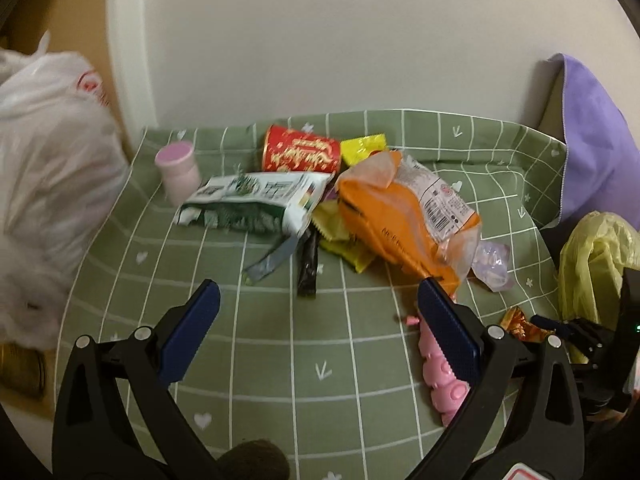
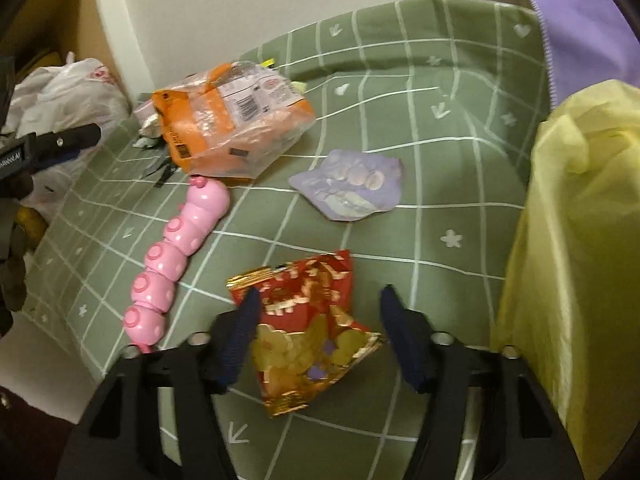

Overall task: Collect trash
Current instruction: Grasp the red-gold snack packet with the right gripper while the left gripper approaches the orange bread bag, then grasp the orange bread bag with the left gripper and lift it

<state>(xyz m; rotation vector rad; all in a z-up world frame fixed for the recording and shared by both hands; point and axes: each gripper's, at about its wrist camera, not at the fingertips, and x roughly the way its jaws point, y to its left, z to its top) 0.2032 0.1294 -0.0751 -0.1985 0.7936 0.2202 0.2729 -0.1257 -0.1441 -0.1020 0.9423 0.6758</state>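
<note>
Green checked cloth (image 2: pixel 440 200) covers the surface, and the trash lies scattered on it. Taking the orange bread bag (image 2: pixel 224 128) as the landmark: a pink caterpillar toy (image 2: pixel 168 256) stretches from just beside the bag toward the camera, a crumpled lilac wrapper (image 2: pixel 352 188) lies near the bag on its right, and a red and gold foil wrapper (image 2: pixel 308 328) sits nearer the camera than both. The right hand-held gripper (image 2: pixel 320 312) has its jaws around that red wrapper, one blue pad at its left edge and the other standing a little clear on the right (whether the left pad actually presses the foil I cannot tell). A yellow plastic bag (image 2: pixel 568 240) hangs at the far right, well apart from the bread bag.

From the left wrist view, a green and white packet (image 1: pixel 252 204), a red cup (image 1: pixel 300 152), a yellow wrapper (image 1: pixel 364 146) and a small pink bottle (image 1: pixel 180 172) lie to the left of and behind the bread bag (image 1: pixel 400 216). The left hand-held gripper (image 1: pixel 320 296) stands wide apart and empty, hovering over bare cloth in front of the pile. A white plastic bag (image 1: pixel 52 152) sits off the cloth at the left.
</note>
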